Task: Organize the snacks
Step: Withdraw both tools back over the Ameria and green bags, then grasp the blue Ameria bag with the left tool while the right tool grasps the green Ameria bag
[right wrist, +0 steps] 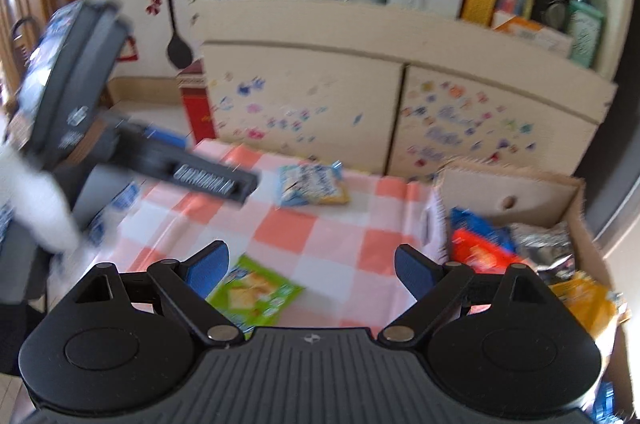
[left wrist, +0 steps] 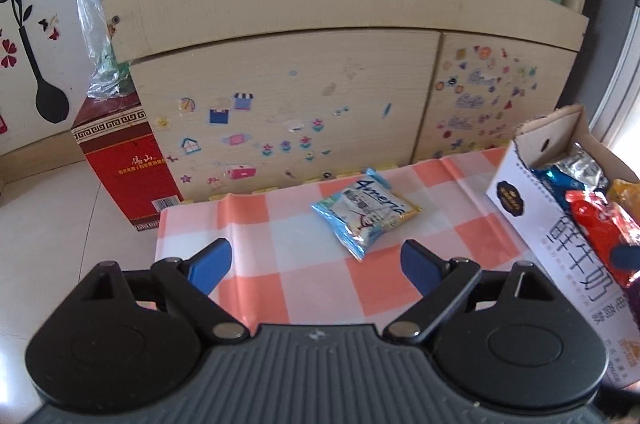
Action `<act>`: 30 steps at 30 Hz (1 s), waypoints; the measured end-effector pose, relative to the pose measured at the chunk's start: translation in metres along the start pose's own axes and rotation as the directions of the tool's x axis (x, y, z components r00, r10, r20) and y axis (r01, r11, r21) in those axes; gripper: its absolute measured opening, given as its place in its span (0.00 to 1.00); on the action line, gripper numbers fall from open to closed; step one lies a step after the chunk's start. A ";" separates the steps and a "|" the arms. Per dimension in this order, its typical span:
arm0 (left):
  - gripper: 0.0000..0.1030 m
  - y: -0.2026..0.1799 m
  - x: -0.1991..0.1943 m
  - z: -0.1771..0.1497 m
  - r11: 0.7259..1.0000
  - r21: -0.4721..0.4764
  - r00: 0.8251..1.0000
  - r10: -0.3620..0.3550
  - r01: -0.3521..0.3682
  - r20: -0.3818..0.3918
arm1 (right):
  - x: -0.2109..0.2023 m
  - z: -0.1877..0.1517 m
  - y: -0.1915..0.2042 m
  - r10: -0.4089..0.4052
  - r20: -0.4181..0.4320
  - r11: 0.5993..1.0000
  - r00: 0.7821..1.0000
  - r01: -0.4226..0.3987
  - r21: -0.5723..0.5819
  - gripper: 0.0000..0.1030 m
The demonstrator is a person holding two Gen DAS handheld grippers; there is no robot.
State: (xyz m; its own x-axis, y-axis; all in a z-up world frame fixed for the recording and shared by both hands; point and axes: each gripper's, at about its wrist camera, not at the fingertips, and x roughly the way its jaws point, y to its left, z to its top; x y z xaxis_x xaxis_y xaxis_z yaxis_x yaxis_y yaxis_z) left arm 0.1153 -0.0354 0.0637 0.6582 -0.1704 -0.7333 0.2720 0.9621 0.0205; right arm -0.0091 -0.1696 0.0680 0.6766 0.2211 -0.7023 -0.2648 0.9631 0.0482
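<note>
Both the left gripper (left wrist: 316,266) and right gripper (right wrist: 312,266) hover with fingers spread and empty above the checkered desk (left wrist: 280,224), blue snack packet (left wrist: 366,214) ahead, cardboard box (left wrist: 532,208) alongside.

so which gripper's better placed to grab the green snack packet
Right. The green snack packet lies just ahead of the open right gripper, by its left finger. The left gripper faces the blue packet instead.

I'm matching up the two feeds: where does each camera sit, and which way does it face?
Left wrist: on the left hand-held gripper, angled down at the checked cloth; only its own open fingers show.
Right wrist: on the right hand-held gripper, facing likewise; the left unit and a white sleeve show.
Shared: blue snack packet, snack box, stickered cabinet.
</note>
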 end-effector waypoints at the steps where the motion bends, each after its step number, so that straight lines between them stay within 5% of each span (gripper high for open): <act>1: 0.89 0.001 0.003 0.001 1.000 0.007 1.000 0.000 0.000 0.005 | 0.004 -0.002 0.003 0.008 -0.019 1.000 1.000 -0.008 0.010 0.92; 11: 0.89 -0.008 0.039 0.005 0.990 0.129 0.998 -0.068 0.066 0.014 | 0.048 -0.023 0.025 0.064 -0.140 0.996 0.988 -0.054 0.071 0.92; 30: 0.88 -0.028 0.109 0.021 0.929 0.308 0.978 -0.204 0.207 -0.039 | 0.085 -0.033 0.034 -0.006 -0.181 0.995 0.983 0.024 0.098 0.90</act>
State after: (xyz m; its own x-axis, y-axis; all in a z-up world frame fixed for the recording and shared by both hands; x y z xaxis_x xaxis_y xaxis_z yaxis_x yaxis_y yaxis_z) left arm 0.1941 -0.0853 -0.0022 0.5605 -0.3550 -0.7482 0.6044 0.7930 0.0766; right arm 0.0167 -0.1228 -0.0138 0.5424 0.1838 -0.8198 -0.1793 0.9786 0.1008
